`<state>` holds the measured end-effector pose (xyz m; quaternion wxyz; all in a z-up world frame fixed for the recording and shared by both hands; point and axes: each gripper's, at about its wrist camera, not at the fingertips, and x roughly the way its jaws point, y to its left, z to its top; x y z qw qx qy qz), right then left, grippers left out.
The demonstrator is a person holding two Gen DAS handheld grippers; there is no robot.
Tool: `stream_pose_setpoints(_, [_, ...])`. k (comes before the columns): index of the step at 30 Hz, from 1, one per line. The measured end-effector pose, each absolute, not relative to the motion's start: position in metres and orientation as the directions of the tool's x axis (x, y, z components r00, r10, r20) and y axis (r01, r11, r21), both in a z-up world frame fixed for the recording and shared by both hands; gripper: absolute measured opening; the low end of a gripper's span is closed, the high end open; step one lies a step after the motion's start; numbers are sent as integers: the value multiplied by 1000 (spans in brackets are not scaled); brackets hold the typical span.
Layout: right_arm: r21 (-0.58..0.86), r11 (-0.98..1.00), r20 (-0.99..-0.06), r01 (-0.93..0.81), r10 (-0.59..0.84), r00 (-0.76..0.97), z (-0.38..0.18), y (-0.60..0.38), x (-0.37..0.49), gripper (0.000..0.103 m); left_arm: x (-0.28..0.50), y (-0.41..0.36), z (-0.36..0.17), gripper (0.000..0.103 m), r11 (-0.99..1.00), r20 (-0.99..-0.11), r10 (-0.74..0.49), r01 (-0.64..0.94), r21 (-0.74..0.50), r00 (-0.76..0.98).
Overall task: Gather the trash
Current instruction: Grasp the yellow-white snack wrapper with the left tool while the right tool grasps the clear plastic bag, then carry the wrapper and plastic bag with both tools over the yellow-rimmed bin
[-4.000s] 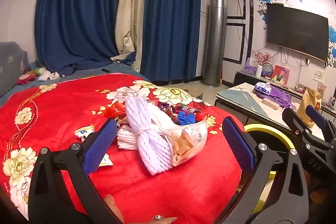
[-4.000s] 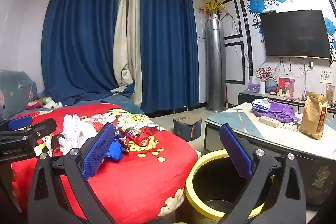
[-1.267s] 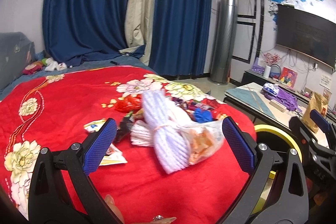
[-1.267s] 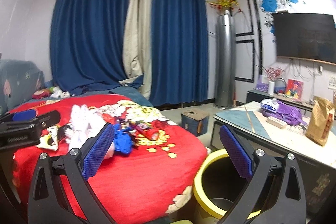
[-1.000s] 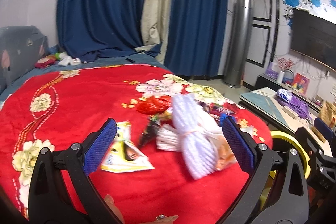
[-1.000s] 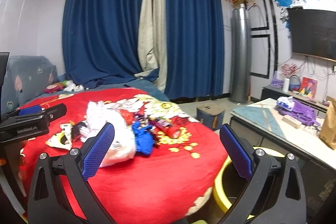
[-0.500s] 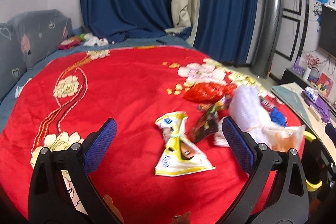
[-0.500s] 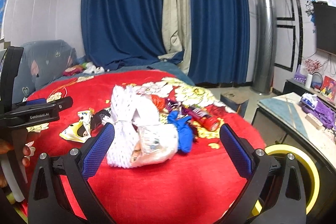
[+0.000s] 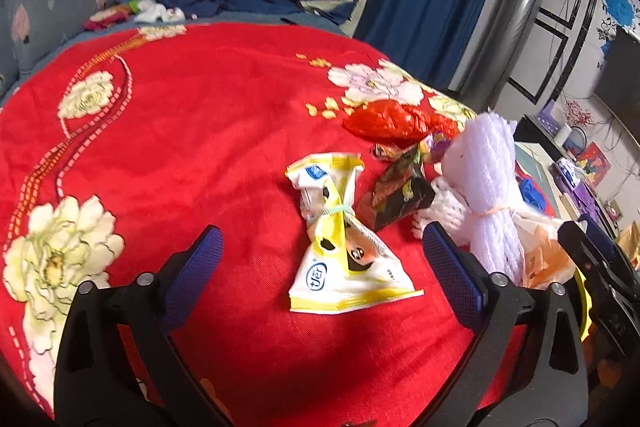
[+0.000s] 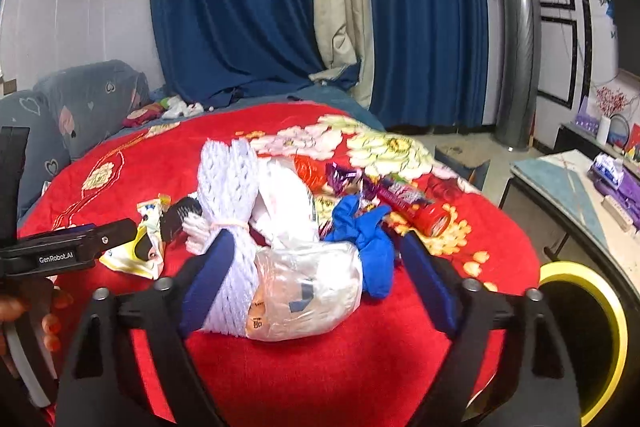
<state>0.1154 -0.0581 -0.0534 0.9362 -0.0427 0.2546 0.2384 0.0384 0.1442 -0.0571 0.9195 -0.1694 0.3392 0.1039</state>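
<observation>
Trash lies heaped on a red flowered blanket (image 9: 192, 99). A yellow-and-white wrapper (image 9: 348, 279) lies flat between the blue pads of my left gripper (image 9: 324, 263); its jaws are closing and the pads stand clear of it. Beyond it are a black wrapper (image 9: 396, 195), a red plastic bag (image 9: 392, 121) and a white foam net bundle (image 9: 488, 179). My right gripper (image 10: 318, 277) straddles a clear plastic bag (image 10: 308, 291) tied to the white foam net (image 10: 228, 179). Its jaws are closing, the left pad against the net, the right pad free. A blue bag (image 10: 364, 231) and a red tube (image 10: 416, 203) lie behind.
A yellow-rimmed bin (image 10: 612, 311) stands on the floor at the blanket's right edge. A low table (image 10: 568, 179) with purple items is further right. Blue curtains and a grey sofa cushion (image 10: 88, 99) are behind. A hand (image 10: 48, 323) holds the left gripper's handle.
Both grippers swung left and dipped toward the blanket. The yellow wrapper came between the left pads, the clear bag between the right pads, and both pairs of pads drew slightly inward.
</observation>
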Motion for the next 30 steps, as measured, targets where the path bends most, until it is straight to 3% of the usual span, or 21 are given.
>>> stream_pose_setpoints(3, [53, 879, -516, -473, 430, 741, -59, -59, 117, 65, 41, 143, -63, 78, 922, -676, 41, -288, -258, 736])
stream_pose_setpoints(5, [62, 872, -529, -486, 442, 725, -61, -59, 118, 50, 44, 141, -66, 72, 922, -690, 18, -278, -268, 724])
stream_pose_setpoints(10, [58, 865, -521, -498, 452, 724, -63, -58, 112, 42, 48, 137, -73, 55, 928, -707, -5, -260, -267, 707])
stream_pose_setpoints(12, [63, 864, -511, -500, 458, 727, -61, -59, 109, 40, 49, 138, -76, 37, 927, -717, -6, -265, -265, 697])
stream_pose_setpoints(14, [66, 864, -500, -500, 462, 733, -59, -61, 107, 39, 49, 141, -77, 27, 922, -725, -7, -276, -271, 689])
stream_pose_setpoints(22, [61, 864, -440, -499, 472, 764, -45, -68, 100, 37, 42, 145, -66, 19, 923, -692, -40, -238, -301, 721])
stream_pose_setpoints(30, [73, 860, -378, -504, 492, 784, -32, -78, 92, 36, 29, 148, -29, 16, 940, -590, 5, -205, -273, 807])
